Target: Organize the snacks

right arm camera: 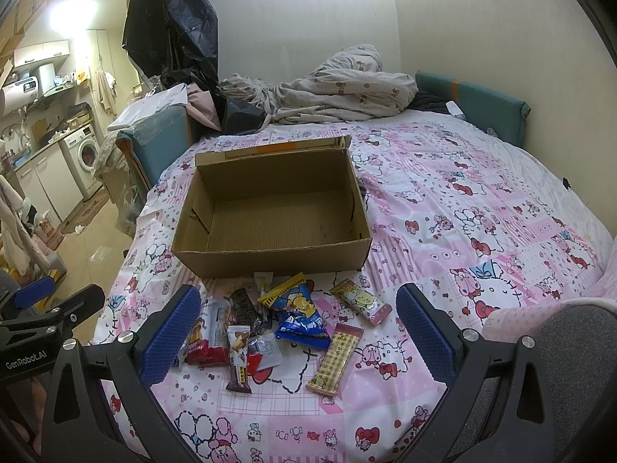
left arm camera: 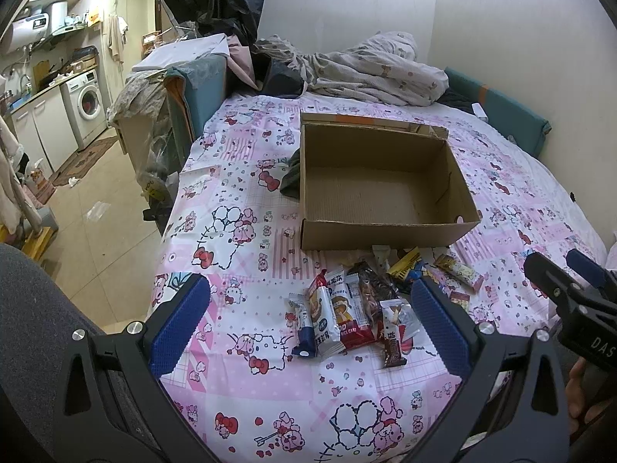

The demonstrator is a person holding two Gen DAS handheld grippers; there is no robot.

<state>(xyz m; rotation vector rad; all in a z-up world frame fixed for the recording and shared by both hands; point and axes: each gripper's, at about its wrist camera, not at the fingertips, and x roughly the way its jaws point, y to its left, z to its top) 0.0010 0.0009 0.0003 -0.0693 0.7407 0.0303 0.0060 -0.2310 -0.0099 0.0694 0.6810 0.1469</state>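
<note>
An open, empty cardboard box [left arm camera: 380, 189] [right arm camera: 273, 212] sits on the pink patterned bedsheet. A pile of several wrapped snacks [left arm camera: 354, 308] [right arm camera: 270, 320] lies just in front of it. It includes a blue chip bag [right arm camera: 299, 310], a beige bar [right arm camera: 335, 359], a pink bar [right arm camera: 362, 301] and a brown bar [right arm camera: 238, 360]. My left gripper [left arm camera: 308, 316] is open, above the near left of the pile. My right gripper [right arm camera: 299, 332] is open, with the pile between its fingers. Both are empty. The right gripper also shows in the left wrist view [left arm camera: 578, 289].
A crumpled duvet [left arm camera: 370, 69] and dark clothes lie at the bed's far end. A teal cushion [right arm camera: 474, 104] lines the right wall. The bed's left edge drops to a tiled floor [left arm camera: 100, 208], with a kitchen counter and washing machine [left arm camera: 86, 104] beyond.
</note>
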